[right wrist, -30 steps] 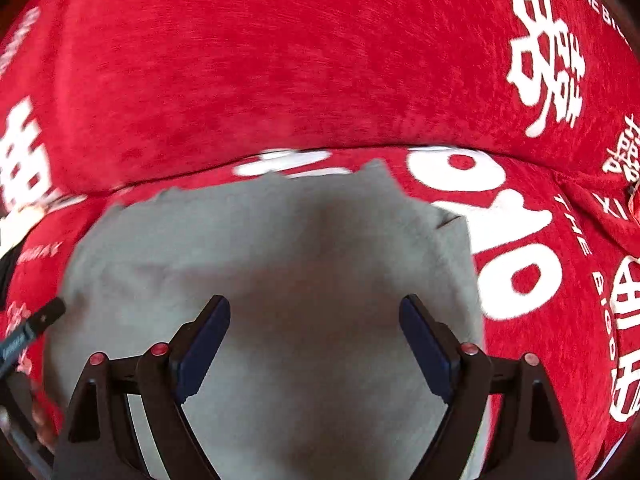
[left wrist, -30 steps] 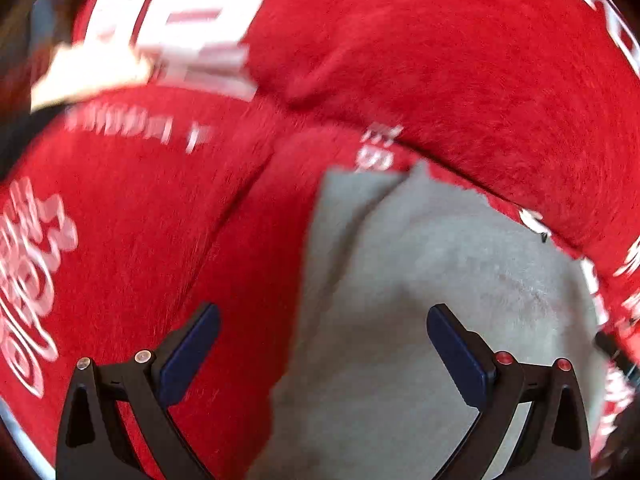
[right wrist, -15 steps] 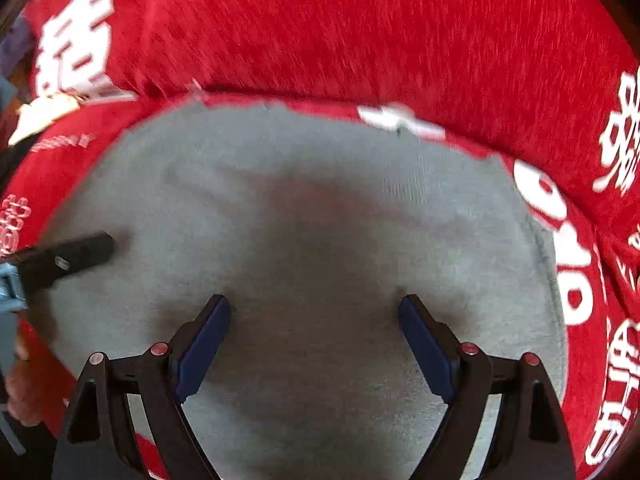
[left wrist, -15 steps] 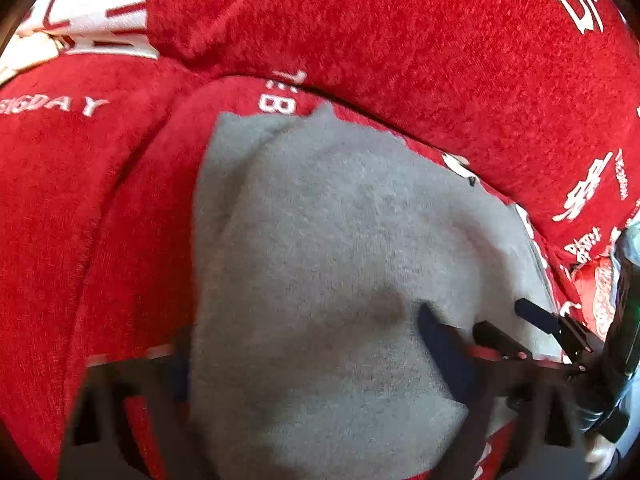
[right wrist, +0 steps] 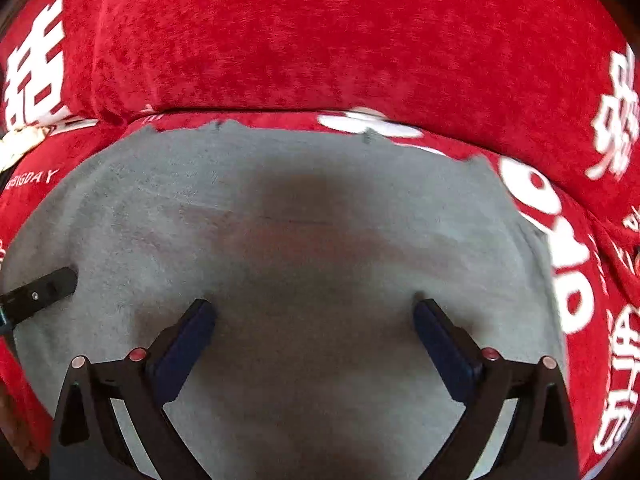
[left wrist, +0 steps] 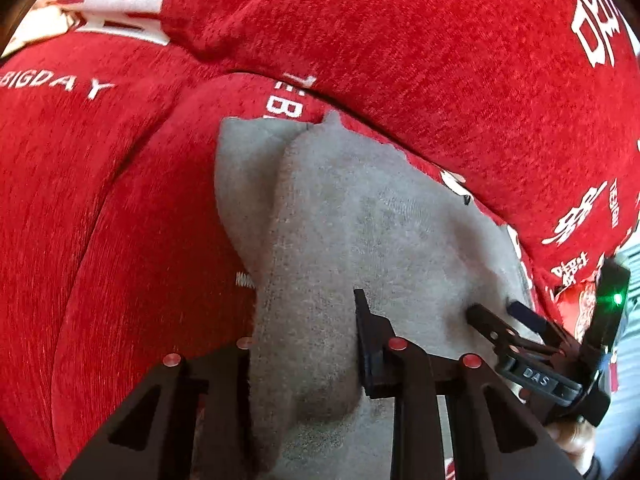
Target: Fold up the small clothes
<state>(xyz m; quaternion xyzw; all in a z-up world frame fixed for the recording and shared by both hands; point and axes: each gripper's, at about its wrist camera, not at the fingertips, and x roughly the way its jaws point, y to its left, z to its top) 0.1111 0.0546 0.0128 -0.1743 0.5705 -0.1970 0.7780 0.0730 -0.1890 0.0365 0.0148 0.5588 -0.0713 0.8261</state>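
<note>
While left gripper (left wrist: 308,344) pinches raised fold of grey garment (left wrist: 360,216), right gripper (right wrist: 314,320) jaws spread wide, low centre frame, on red sofa cover (right wrist: 320,40).

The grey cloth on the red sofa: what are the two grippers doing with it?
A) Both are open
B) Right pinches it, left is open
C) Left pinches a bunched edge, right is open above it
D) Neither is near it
C: the left gripper has a bunched ridge of the grey cloth between its fingers, while the right gripper is spread wide over the flat part.

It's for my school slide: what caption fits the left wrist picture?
Left gripper pinches a fold of gray cloth on a red sofa cover.
</note>
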